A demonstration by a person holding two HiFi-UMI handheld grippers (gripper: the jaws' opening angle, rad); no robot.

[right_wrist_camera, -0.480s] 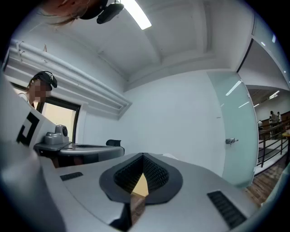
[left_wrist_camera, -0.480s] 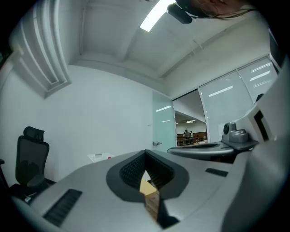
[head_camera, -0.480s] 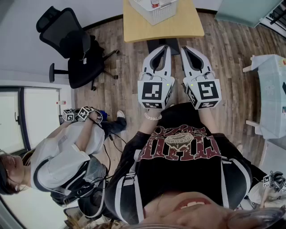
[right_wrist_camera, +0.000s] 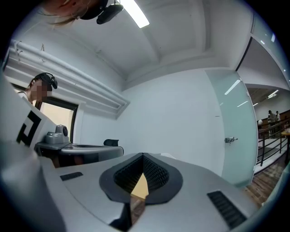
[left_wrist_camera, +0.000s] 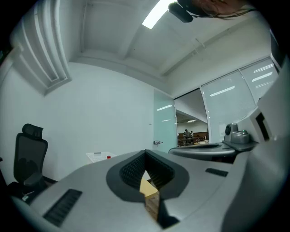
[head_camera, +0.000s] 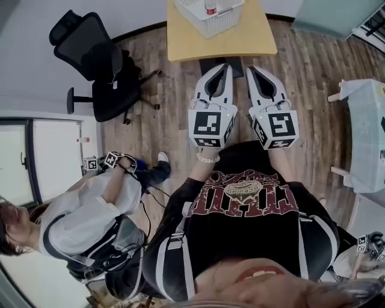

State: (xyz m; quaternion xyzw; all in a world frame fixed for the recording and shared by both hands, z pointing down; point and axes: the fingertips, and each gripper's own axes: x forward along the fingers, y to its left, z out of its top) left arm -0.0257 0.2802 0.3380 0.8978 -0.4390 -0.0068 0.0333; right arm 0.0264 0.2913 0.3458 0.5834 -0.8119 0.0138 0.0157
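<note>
From where I sit, both claws are pressed together with nothing between them: the left gripper [head_camera: 224, 66] and the right gripper [head_camera: 250, 68] hang side by side in the middle of the head view, tips pointing up the frame. Each gripper view shows the ribbed pads meeting at the tip over a sliver of wood colour. The nearest things are at the top centre: a wooden table [head_camera: 180, 37] with a white basket [head_camera: 212, 21] on it and a red-capped bottle [head_camera: 209, 7] standing inside. The tips sit just short of the table's near edge, well apart from the basket. My worry is that closed jaws pushed forward would strike the table edge, or shove the light basket across the top and tip the bottle, since nothing seems to anchor it. The grippers are also very close together, so I judge any swing could knock their marker cubes together. A second person [head_camera: 90, 207] sits at lower left with an office chair [head_camera: 99, 57] at upper left, and a glass table [head_camera: 367, 120] stands at the right edge. A wide sideways sweep could catch any of them.
</note>
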